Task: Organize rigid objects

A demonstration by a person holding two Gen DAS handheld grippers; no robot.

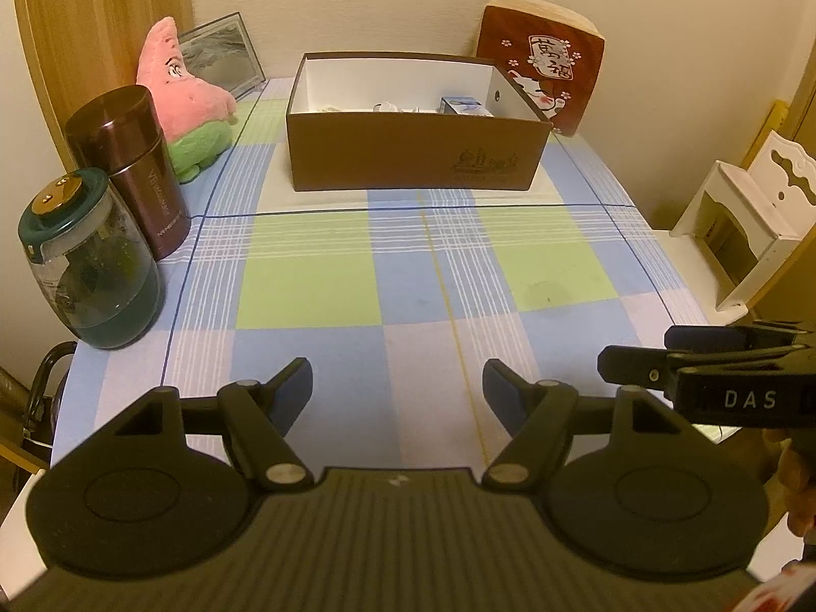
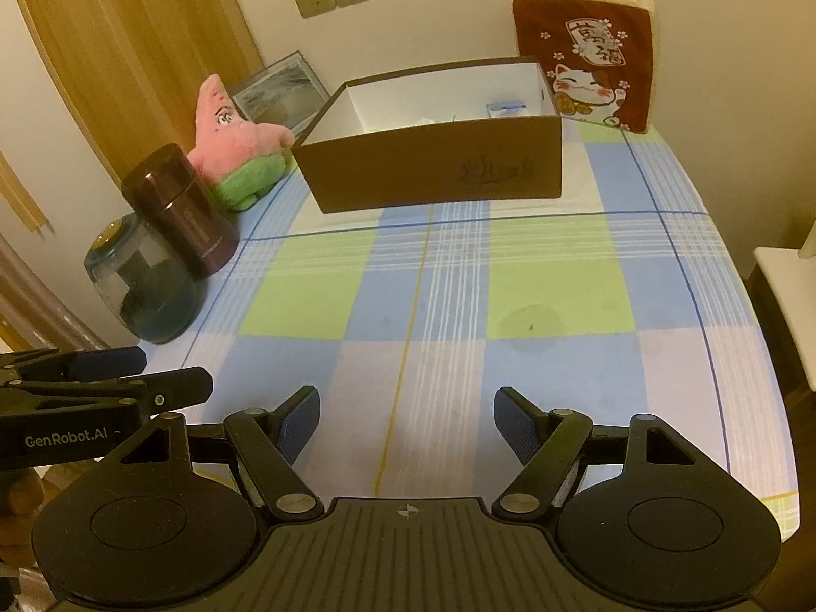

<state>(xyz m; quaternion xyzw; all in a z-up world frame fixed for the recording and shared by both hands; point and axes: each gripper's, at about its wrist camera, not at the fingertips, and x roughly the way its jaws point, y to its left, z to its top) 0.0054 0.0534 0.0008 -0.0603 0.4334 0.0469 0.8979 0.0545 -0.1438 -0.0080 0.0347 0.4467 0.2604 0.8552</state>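
A brown open box [image 1: 413, 153] [image 2: 438, 168] stands at the far middle of the checked tablecloth [image 1: 398, 275] [image 2: 459, 296]; a small blue-and-white carton [image 1: 461, 104] [image 2: 505, 108] and some white bits lie inside it. My left gripper [image 1: 398, 382] hovers open over the near edge of the cloth, nothing between its fingers. My right gripper [image 2: 407, 410] is likewise open and empty over the near cloth. Each gripper shows at the side of the other's view: the right gripper [image 1: 658, 357], the left gripper [image 2: 163, 372].
Along the left edge stand a glass jar with a teal lid [image 1: 86, 260] [image 2: 143, 285], a maroon flask [image 1: 132, 168] [image 2: 178, 209] and a pink star plush [image 1: 188, 97] [image 2: 234, 143]. A framed picture [image 1: 219, 53] and a red cat-print block [image 1: 545, 71] [image 2: 586, 56] lean at the wall. White furniture [image 1: 749, 214] stands right.
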